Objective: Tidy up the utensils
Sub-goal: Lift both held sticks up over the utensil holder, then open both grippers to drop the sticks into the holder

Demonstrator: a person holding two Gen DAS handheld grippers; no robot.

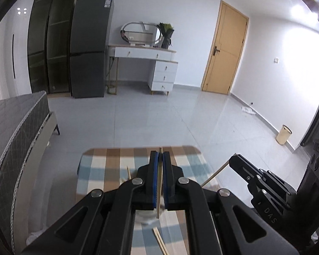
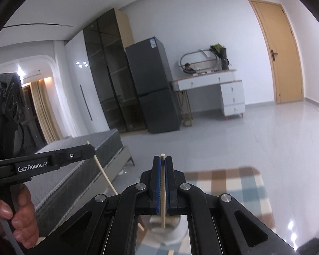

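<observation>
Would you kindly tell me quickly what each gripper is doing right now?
Left gripper: jaws closed on one wooden chopstick.
Right gripper: jaws closed on another wooden chopstick.

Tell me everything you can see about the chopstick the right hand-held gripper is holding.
The chopstick is a thin, pale, round stick, apparently wood or bamboo. The right hand-held gripper is shut on it, its blue pads pressing both sides. It stands roughly upright in the right wrist view, blunt tip just above the fingertips, lower end hanging free above a glass container.
</observation>
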